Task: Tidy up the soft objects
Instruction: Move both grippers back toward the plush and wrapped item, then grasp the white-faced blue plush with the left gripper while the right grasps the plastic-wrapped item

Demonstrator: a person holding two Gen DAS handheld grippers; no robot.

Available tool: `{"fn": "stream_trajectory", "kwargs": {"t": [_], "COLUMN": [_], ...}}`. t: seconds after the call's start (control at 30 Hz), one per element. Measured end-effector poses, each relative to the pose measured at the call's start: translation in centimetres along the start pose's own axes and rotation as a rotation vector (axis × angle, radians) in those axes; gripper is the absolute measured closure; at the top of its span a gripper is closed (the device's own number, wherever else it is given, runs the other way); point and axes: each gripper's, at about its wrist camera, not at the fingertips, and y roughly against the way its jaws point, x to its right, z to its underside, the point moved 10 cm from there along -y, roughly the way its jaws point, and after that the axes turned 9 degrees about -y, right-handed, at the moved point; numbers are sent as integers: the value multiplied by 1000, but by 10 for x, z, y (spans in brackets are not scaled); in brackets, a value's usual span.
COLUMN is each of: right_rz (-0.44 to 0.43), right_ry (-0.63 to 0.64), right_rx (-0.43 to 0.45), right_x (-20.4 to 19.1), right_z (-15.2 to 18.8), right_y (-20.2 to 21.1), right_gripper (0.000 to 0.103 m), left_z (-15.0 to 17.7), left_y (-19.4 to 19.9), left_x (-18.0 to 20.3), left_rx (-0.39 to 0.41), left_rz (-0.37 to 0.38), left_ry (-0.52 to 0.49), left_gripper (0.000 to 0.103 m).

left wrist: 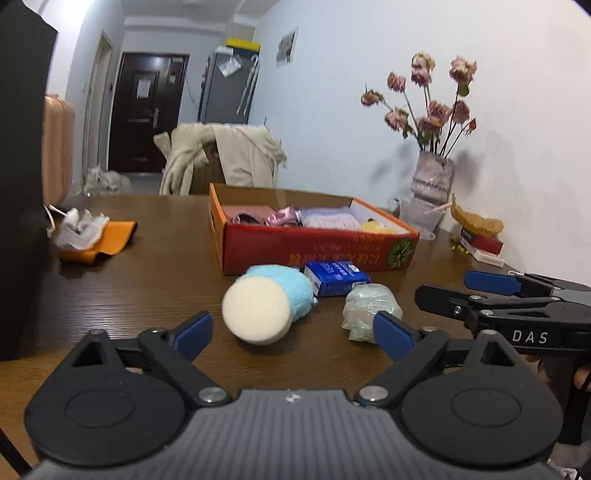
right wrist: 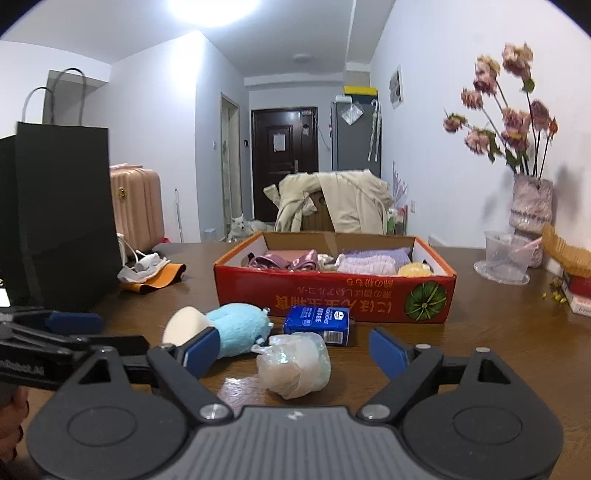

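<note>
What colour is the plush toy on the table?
Light blue plush toy, clearest in the right wrist view.

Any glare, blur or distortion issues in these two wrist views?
Right wrist: ceiling light blown out at the top, a glare patch on the table beside the plastic-wrapped bundle, dried flowers smeared. Left wrist: white sponge disc and flowers soft, soft shadows on the wall by the vase. Both: fisheye bends edges, black vignette in the corners.

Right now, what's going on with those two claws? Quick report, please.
Left gripper open, empty. Right gripper open, empty. Blue plush and wrapped bundle on table, outside red box. Nothing blocking.
</note>
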Motion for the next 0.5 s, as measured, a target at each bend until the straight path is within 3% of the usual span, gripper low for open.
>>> {"fn": "stream_trajectory", "kwargs": {"t": [0.13, 0.17, 0.27, 0.33, 0.4, 0.47, 0.5], "right_rz": [-31, -29, -33, -59, -68, -81, -87], "right_ry": [-80, -91, -136, -164, -170, -175, -182], "right_rx": [-70, -80, -120, -155, -180, -207, -223], "right_x": [10, 14, 24, 25, 24, 22, 21], "right_z": [0, 0, 1, 6, 13, 21, 24], "right_y": [-30, -36, -53, -63, -72, -81, -85], "right_gripper": [29, 30, 32, 32, 33, 37, 46], "left_z": [-3, -4, -8, -7, -2, 3, 4], "left_y": [-27, -32, -42, -51, -62, -73, -76], "left_x": [5, 6, -8, -17, -25, -32, -35], "left_rx": [-54, -58, -49, -60, -94, -124, -133], "left_rz": [53, 60, -18, -45, -76, -91, -90], "left_ry": [14, 11, 26, 29, 37, 56, 72], "left_gripper": [39, 40, 39, 30, 29, 30, 32]}}
